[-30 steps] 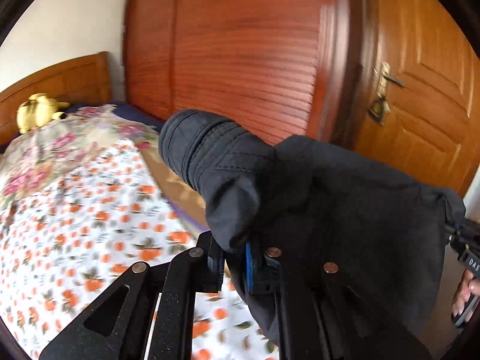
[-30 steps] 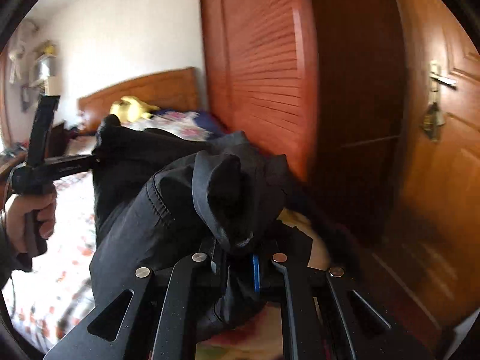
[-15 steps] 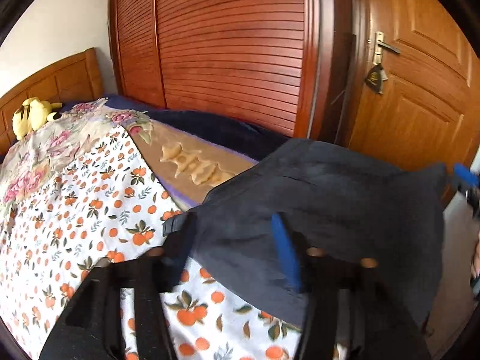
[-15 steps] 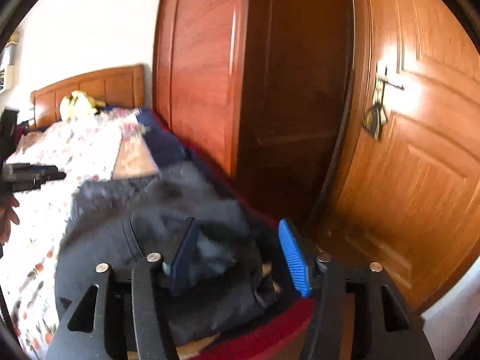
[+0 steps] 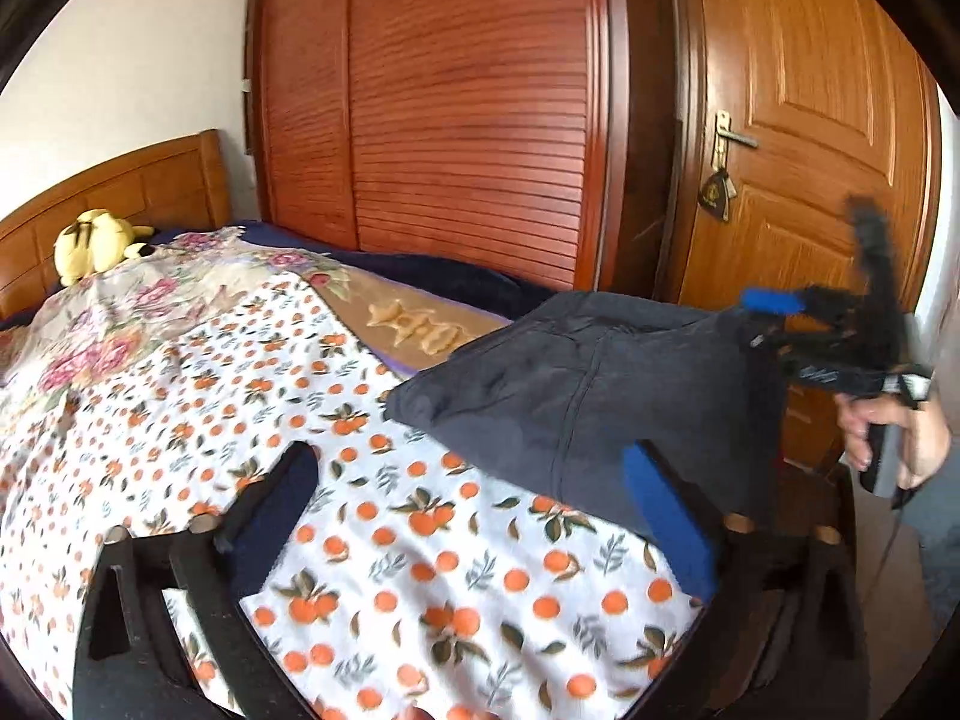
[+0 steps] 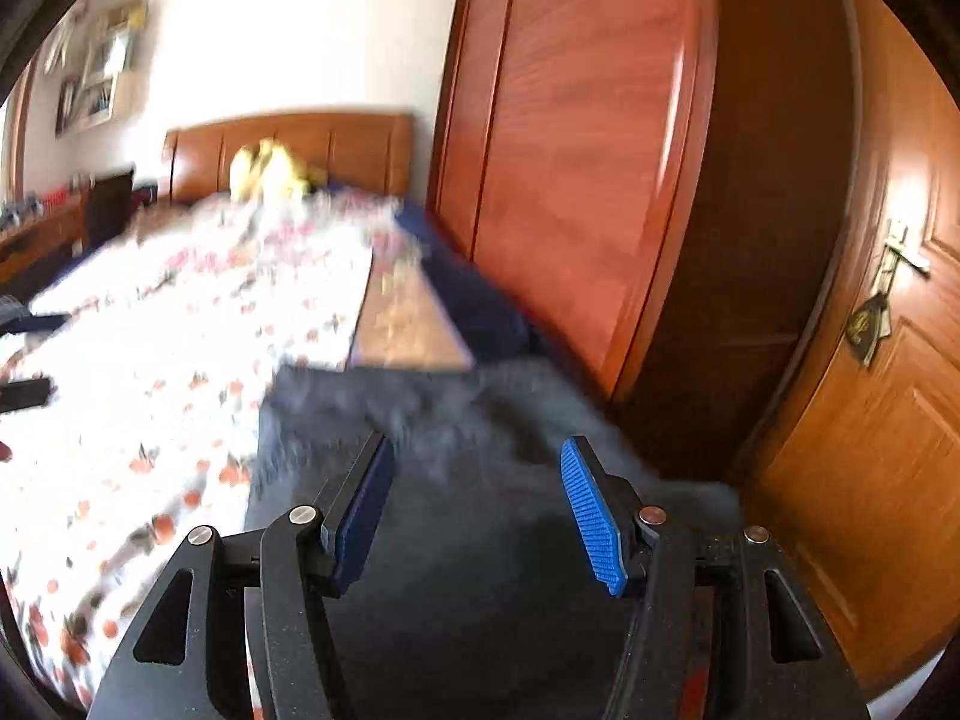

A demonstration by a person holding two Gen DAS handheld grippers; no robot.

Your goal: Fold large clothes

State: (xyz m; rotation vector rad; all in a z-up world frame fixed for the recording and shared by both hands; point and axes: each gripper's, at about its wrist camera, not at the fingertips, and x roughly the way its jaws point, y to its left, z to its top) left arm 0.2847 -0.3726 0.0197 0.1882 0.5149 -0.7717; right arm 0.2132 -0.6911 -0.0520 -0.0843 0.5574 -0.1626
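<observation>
Now one dark garment point(image 5: 576, 396) lies bunched at the foot of the bed point(image 5: 180, 420), right of centre in the left view and low centre in the right view. Both jaws have just been opening: the left gripper point(image 5: 480, 516) is spread wide over the orange-print sheet, the right gripper point(image 6: 474, 510) spread above the cloth, neither pinching anything. It looks soft, limp and fairly heavy, best taken at two corners of a hem; one plush toy point(image 5: 96, 240) sits upper left.

No legible txt anywhere. White mark on right gripper point(image 5: 770, 302) body, maybe a brand, too blurred. Key tag point(image 5: 715, 195) emblem on door unreadable.
</observation>
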